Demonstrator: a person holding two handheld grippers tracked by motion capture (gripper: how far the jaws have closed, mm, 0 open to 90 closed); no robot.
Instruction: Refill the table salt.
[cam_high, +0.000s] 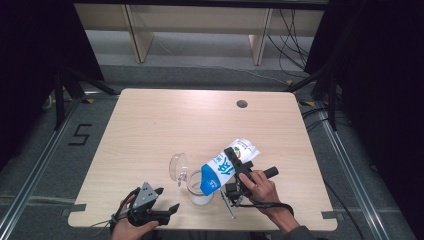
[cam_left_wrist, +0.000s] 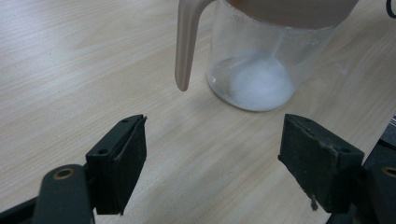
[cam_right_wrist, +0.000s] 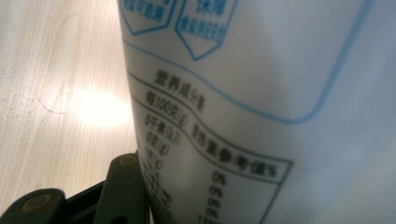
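**Right gripper clamped on tilted bag**

Right gripper (cam_high: 235, 161) grips the white-and-blue bag (cam_high: 224, 167), tipped mouth-down over the clear pitcher (cam_high: 199, 189) at the table's (cam_high: 150, 125) near edge. I see left gripper (cam_high: 166, 199) open, empty, just beside.

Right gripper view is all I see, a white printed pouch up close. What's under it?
Observer: A clear jug; the pouch is tilted with its blue end at the jug's mouth.
Operator: Anything in the jug?
Observer: A white layer on its bottom.
Operator: And the left hand-held gripper?
Observer: The left hand-held gripper is open and empty, short of the jug, near the front edge of the table.
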